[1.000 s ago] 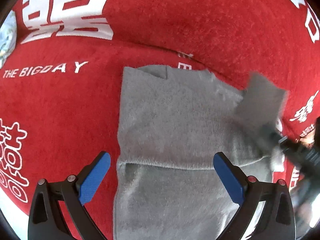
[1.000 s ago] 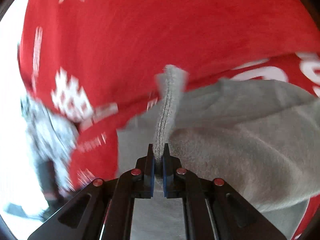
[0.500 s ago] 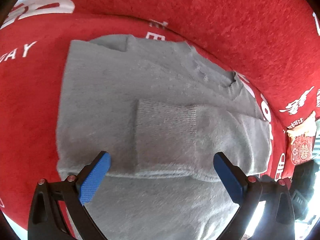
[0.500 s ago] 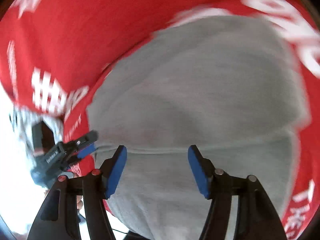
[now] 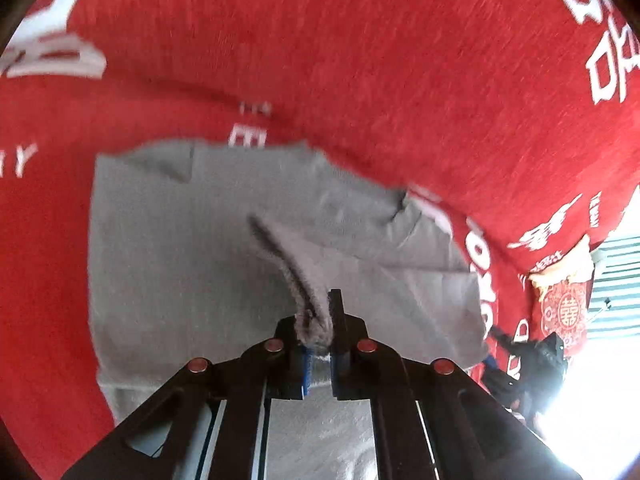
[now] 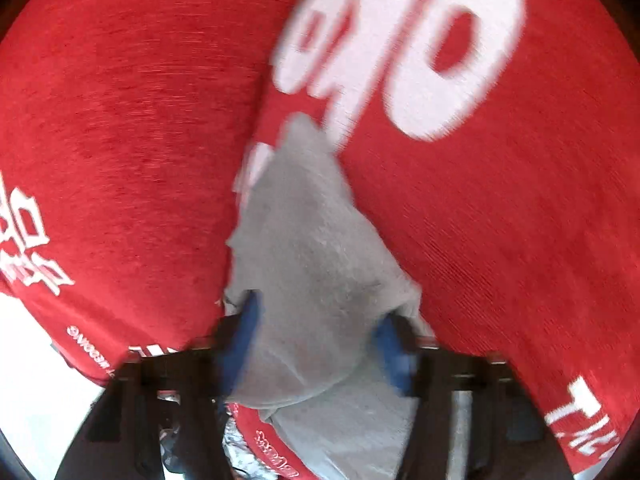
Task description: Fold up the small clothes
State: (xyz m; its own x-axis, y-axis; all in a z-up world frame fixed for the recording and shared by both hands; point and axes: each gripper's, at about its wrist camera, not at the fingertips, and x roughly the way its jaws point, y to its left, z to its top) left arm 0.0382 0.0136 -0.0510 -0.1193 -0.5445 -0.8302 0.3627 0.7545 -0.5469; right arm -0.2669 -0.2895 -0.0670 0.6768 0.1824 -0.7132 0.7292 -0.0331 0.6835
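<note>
the left gripper [image 5: 318,340] has its jaws pinched tight on a raised fold of the grey sweater [image 5: 192,248], which lies spread flat beyond it on the red cloth [image 5: 360,60] with white lettering. the right gripper [image 6: 316,344] has its jaws spread wide, grey knit bunched between the blue pads [image 6: 240,336] though not clamped. farther right, a red cushion [image 5: 564,312] sits.

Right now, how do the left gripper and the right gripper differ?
The left gripper is shut, pinching a bunched edge of the grey sweater; the right gripper is open, fingers apart with sweater cloth lying between them. The left view is fairly sharp; the right is motion-blurred. Both are over the sweater on the red cover.
</note>
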